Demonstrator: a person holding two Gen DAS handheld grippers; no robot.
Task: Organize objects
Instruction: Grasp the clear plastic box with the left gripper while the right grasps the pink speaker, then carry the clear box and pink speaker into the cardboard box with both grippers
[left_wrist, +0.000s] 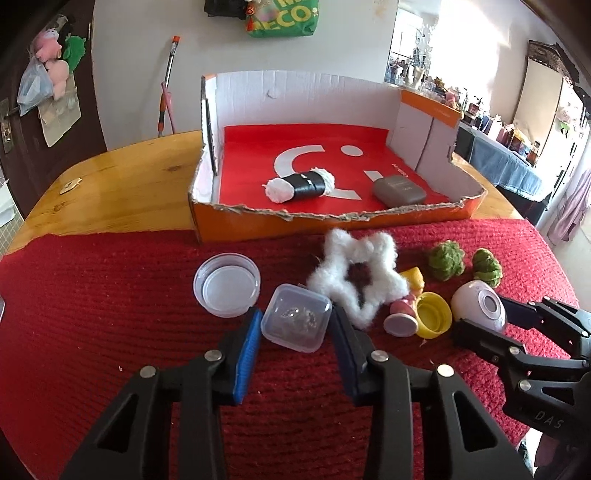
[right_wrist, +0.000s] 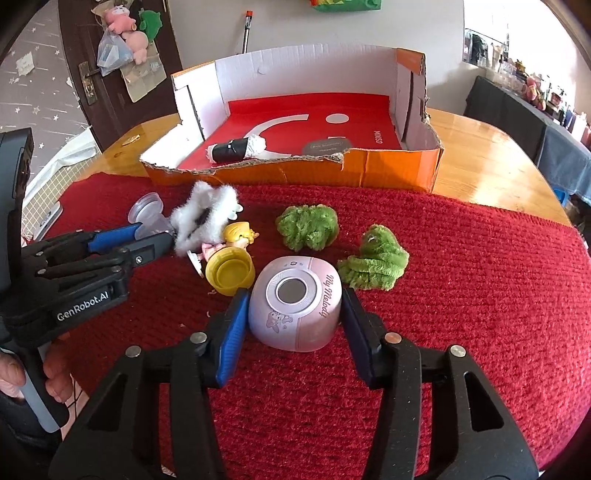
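Our left gripper (left_wrist: 295, 325) straddles the small clear square container (left_wrist: 295, 324), fingers wide, not yet clamping. Our right gripper (right_wrist: 293, 314) brackets the pink My Melody speaker (right_wrist: 295, 308), fingers spread, nothing gripped.

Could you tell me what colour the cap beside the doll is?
Yellow cap; clearest in the right wrist view.

Clear tub (left_wrist: 296, 324), pink speaker (right_wrist: 295, 308) (upright)
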